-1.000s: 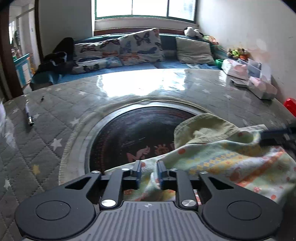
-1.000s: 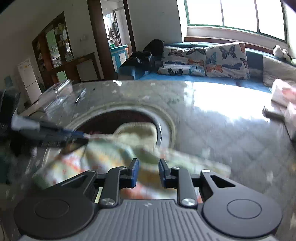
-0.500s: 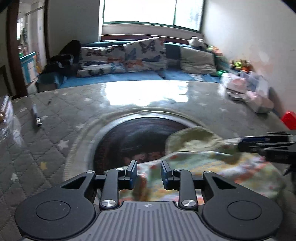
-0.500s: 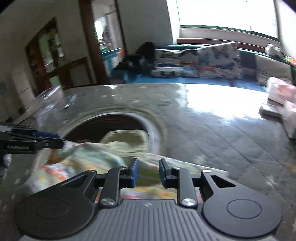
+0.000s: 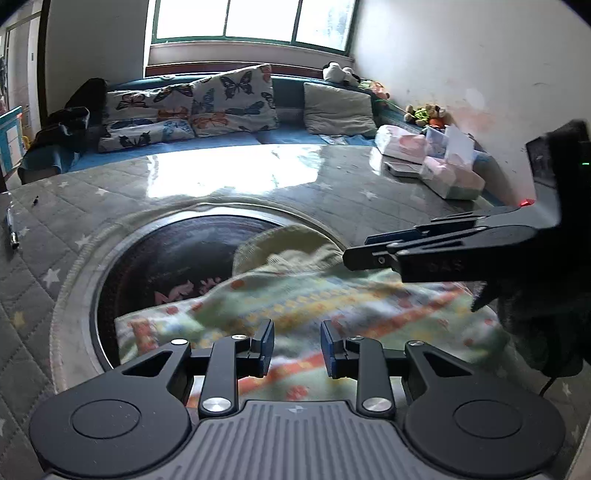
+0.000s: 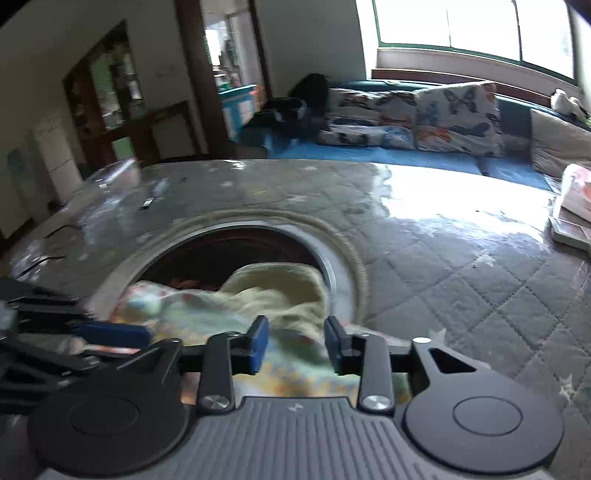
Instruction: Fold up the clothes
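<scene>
With both the left hand-held gripper (image 5: pixel 293 349) and right hand-held gripper (image 6: pixel 295 345) parted and apparently holding nothing, I should re-grip the patterned garment (image 5: pixel 332 306) evenly by its edge.

My table (image 5: pixel 229 192) wears a grey quilted cover. Behind it runs a blue sofa (image 5: pixel 280 136) stacked with butterfly cushions (image 5: pixel 232 99) — a bright window (image 5: pixel 251 18) above, white walls (image 5: pixel 443 55) beside, daylight glaring off the table.
</scene>
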Demonstrator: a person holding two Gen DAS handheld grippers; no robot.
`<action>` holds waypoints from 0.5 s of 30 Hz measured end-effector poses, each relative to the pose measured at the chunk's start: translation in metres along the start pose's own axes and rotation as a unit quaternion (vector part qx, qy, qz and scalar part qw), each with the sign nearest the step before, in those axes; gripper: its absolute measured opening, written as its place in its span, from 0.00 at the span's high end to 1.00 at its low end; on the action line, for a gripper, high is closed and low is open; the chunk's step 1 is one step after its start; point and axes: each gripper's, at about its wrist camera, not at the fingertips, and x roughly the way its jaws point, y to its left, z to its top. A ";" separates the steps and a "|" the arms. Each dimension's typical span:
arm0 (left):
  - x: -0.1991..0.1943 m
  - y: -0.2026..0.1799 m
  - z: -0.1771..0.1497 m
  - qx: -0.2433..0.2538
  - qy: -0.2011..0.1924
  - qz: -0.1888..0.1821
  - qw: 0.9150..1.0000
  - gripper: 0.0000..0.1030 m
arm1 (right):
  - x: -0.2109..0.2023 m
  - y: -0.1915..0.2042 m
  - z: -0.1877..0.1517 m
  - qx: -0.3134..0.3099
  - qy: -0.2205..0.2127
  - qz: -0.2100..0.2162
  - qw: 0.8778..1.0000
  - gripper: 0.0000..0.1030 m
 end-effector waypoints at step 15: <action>-0.024 0.000 -0.043 -0.011 -0.013 0.026 1.000 0.54 | -0.010 0.032 -0.027 -0.046 -0.003 -0.005 0.999 0.41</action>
